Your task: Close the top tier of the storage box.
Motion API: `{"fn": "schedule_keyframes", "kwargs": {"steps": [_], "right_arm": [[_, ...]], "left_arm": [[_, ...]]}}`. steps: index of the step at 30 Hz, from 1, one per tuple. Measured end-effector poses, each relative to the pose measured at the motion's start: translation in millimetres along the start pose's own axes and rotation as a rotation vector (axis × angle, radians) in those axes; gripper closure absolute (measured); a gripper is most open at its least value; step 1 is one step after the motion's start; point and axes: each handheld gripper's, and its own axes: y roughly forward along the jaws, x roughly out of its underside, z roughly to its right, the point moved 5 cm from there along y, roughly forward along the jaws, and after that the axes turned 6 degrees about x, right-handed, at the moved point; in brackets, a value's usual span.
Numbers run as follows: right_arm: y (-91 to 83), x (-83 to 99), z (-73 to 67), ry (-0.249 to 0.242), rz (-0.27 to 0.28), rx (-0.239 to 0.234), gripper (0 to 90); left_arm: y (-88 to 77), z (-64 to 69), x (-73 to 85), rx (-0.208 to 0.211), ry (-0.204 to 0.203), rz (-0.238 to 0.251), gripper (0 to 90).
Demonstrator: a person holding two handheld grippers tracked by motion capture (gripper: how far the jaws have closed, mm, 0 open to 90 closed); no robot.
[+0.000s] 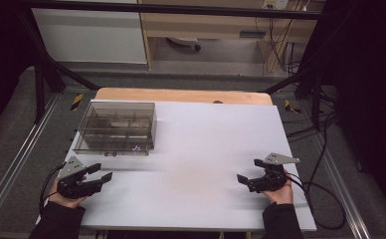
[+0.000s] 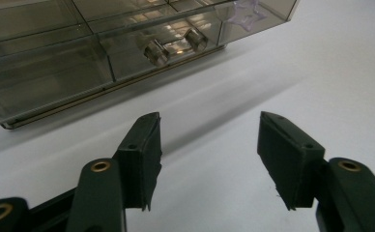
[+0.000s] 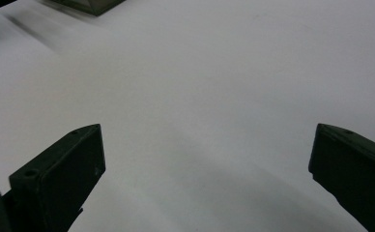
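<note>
A smoky clear plastic organiser box (image 1: 115, 127) with inner dividers sits at the table's far left. Its front wall (image 2: 103, 53) carries two small round knobs (image 2: 176, 44) and a pale star mark (image 2: 246, 12). My left gripper (image 1: 100, 172) hovers low over the white tabletop in front of that box, jaws apart with nothing between them (image 2: 209, 140). My right gripper (image 1: 249, 170) rests near the front right of the table, jaws wide apart over bare white surface (image 3: 207, 154). A corner of the box (image 3: 91, 5) shows at the top of the right gripper view.
The white table surface (image 1: 206, 144) ends in a wooden strip (image 1: 181, 95) at the back. Black cables (image 1: 325, 199) trail off the right side. A dark frame and rails surround the table, with cabinets beyond.
</note>
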Motion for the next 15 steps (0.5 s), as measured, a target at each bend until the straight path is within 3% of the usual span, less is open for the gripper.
{"fn": "schedule_keyframes", "kwargs": {"steps": [15], "right_arm": [[-1.0, 0.2, 0.7, -0.002, 0.004, 0.000, 0.1]], "left_arm": [[-4.0, -3.9, -2.2, -0.009, -0.026, 0.011, 58.6]]}}
